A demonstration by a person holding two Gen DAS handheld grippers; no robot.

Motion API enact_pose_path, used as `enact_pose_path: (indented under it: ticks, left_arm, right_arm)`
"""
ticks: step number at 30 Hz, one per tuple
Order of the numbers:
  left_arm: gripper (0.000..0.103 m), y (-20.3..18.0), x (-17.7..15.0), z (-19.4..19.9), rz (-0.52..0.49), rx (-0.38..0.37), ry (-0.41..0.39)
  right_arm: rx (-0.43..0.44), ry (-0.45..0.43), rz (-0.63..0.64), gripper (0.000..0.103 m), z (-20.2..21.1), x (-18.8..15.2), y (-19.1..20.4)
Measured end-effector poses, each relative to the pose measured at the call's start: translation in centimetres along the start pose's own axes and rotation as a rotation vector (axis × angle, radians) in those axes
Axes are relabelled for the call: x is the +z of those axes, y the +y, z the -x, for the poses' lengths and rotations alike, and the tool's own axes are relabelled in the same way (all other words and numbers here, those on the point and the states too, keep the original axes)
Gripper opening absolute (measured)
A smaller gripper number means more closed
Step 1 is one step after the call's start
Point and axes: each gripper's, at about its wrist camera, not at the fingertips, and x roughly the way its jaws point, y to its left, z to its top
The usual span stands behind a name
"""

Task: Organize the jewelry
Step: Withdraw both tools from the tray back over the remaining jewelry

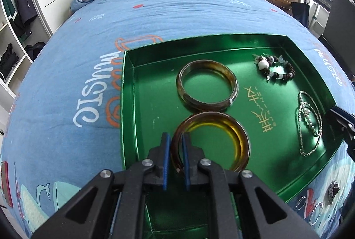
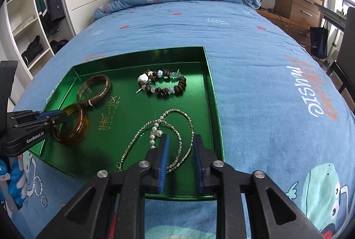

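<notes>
Gripping amber bangle (image 1: 210, 141) (tray (image 1: 155, 75)): left tool (image 1: 176, 139).

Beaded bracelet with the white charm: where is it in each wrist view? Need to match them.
Left wrist view: beaded bracelet lies in the far right corner of the green tray.
Right wrist view: beaded bracelet lies mid-frame, near the tray's far wall.
Shared landmark: the gold lettering printed on the tray floor, just nearer the camera than the bracelet in both views.
</notes>
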Motion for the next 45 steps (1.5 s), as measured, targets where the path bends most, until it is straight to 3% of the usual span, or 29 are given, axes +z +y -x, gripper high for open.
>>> enact_pose_path:
  ticks: [5, 11, 20, 26, 35, 45]
  left_arm:
    - [0.012, 1.0, 0.2, 4.1, 0.021, -0.024, -0.072]
    - [0.012, 3.1, -0.7, 11.7, 0.067, -0.016, -0.207]
    - [0.017, 5.1, -4.3, 22.2, 0.076, -0.016, -0.311]
    - [0.017, 5.8, -6.6, 27.5, 0.057, -0.025, -0.377]
    - [0.017, 5.6, -11.1, 28.7, -0.001, -0.023, -0.383]
    - [0.017, 5.1, -15.2, 24.4, 0.001, -0.104, -0.290]
  right_arm:
    - [0.011, -0.055, -0.017, 0.025, 4.2, 0.1, -0.2]
    - [0.042, -0.160, -0.029, 0.025, 11.9, -1.0, 0.5]
    - [0.067, -0.282, 0.041, 0.028, 23.8, -5.1, 2.5]
    - [0.069, -0.325, 0.078, 0.030, 29.6, -8.4, 3.2]
    - [0.082, -0.313, 0.064, 0.030, 31.3, -11.8, 3.0]
    - [0.110, -0.250, 0.026, 0.030, 28.5, -13.1, 1.9]
